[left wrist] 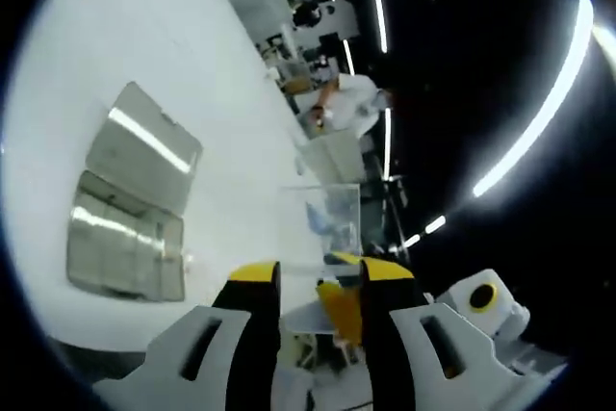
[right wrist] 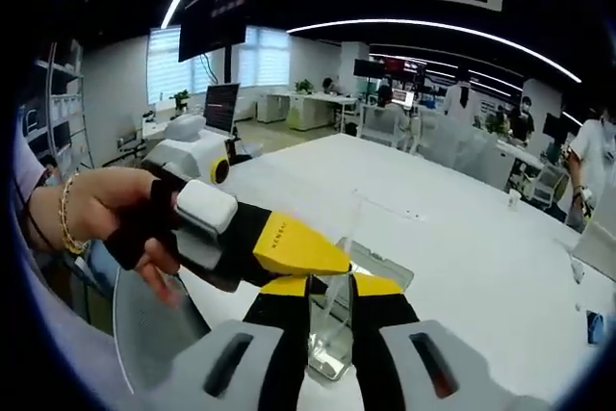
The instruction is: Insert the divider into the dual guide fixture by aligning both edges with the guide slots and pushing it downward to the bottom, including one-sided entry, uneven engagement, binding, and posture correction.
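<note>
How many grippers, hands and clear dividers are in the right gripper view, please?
Grippers: 2, the left gripper and the right gripper
Hands: 1, the hand
Clear dividers: 1, the divider
Total: 4

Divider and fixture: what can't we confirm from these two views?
- Divider, left gripper view: clear sheet, lower edge hidden behind the left gripper; slot entry unreadable.
- Divider, right gripper view: thin and transparent, its bottom hidden between the right gripper fingers.
- Fixture, right gripper view: mostly covered by both grippers; guide slots not visible.
- Clear plates, left gripper view: glare hides detail.
</note>
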Demonstrator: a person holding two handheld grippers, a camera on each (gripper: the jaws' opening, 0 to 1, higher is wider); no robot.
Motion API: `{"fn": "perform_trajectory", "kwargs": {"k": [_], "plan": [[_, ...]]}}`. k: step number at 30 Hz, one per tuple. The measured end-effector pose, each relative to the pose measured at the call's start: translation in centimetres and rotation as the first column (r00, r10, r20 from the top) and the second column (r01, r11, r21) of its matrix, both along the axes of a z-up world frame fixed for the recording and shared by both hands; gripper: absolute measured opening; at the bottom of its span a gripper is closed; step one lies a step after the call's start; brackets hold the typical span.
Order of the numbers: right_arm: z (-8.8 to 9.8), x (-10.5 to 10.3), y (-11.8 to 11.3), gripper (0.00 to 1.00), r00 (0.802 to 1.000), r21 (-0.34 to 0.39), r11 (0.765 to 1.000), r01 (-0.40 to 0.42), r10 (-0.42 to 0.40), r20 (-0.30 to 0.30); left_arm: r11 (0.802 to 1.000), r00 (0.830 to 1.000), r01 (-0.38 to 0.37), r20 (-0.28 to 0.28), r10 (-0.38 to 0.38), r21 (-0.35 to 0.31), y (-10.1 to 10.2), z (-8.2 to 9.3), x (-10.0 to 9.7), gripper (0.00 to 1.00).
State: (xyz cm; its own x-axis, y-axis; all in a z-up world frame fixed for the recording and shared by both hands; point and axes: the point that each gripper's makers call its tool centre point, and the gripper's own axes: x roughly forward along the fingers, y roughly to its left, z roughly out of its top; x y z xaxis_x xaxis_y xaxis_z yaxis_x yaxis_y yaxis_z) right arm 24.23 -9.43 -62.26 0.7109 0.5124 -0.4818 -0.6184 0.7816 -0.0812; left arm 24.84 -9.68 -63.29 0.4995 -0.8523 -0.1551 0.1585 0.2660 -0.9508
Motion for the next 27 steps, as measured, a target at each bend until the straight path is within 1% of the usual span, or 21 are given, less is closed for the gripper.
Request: {"fn": "perform_trajectory", "kwargs": {"k": [6, 12, 16, 18, 19, 20, 21, 22, 23, 24, 25, 27], "plan": [[0.1, 0.1, -0.3, 0.01, 1.000, 0.014, 1.000, 0.012, -0.012, 0.011, 1.000, 1.000, 0.006, -0.012, -0.006, -0.015, -0.1, 0.1, -0.3, 0.30], [0.3, 0.0, -0.2, 0.01, 1.000, 0.030, 1.000, 0.007, -0.007, 0.019, 1.000, 1.000, 0.005, -0.006, -0.005, -0.011, 0.0, 0.3, -0.3, 0.30], [0.0, 0.0, -0.1, 0.01, 1.000, 0.043, 0.999, 0.002, -0.003, 0.021, 1.000, 1.000, 0.004, 0.007, -0.004, 0.006, 0.1, 0.1, -0.4, 0.30], [-0.1, 0.0, 0.0, 0.00, 1.000, 0.060, 0.998, -0.003, 0.001, 0.026, 1.000, 0.999, -0.003, 0.040, 0.002, 0.019, 0.2, 0.1, -0.2, 0.30], [-0.2, 0.1, 0.0, 0.00, 0.999, 0.067, 0.998, -0.005, 0.003, 0.034, 1.000, 0.998, -0.009, 0.068, 0.007, 0.028, 0.3, 0.1, -0.1, 0.30], [-0.3, 0.1, 0.0, 0.00, 0.999, 0.076, 0.997, -0.006, 0.004, 0.033, 0.999, 0.997, -0.013, 0.074, 0.010, 0.038, 0.4, 0.0, -0.1, 0.30], [-0.4, 0.2, 0.0, 0.00, 0.999, 0.083, 0.997, -0.007, 0.004, 0.038, 0.999, 0.994, -0.021, 0.104, 0.016, 0.049, 0.4, 0.0, 0.1, 0.30], [-0.3, 0.3, 0.1, 0.00, 0.998, 0.092, 0.996, -0.012, 0.007, 0.055, 0.998, 0.989, -0.034, 0.147, 0.026, 0.056, 0.5, 0.2, 0.3, 0.30], [-0.1, 0.4, 0.1, 0.00, 0.997, 0.107, 0.994, -0.022, 0.014, 0.075, 0.997, 0.988, -0.042, 0.152, 0.033, 0.058, 0.5, 0.3, 0.3, 0.30], [-0.1, 0.5, 0.1, 0.00, 0.997, 0.130, 0.991, -0.025, 0.014, 0.081, 0.997, 0.986, -0.049, 0.162, 0.038, 0.061, 0.5, 0.3, 0.4, 0.30], [-0.1, 0.6, 0.1, 0.00, 0.996, 0.143, 0.989, -0.027, 0.015, 0.089, 0.996, 0.980, -0.061, 0.196, 0.047, 0.070, 0.6, 0.5, 0.7, 0.30], [0.0, 0.7, 0.0, 0.00, 0.993, 0.150, 0.988, -0.039, 0.022, 0.113, 0.993, 0.973, -0.075, 0.224, 0.054, 0.086, 0.6, 0.7, 0.8, 0.30]]}}
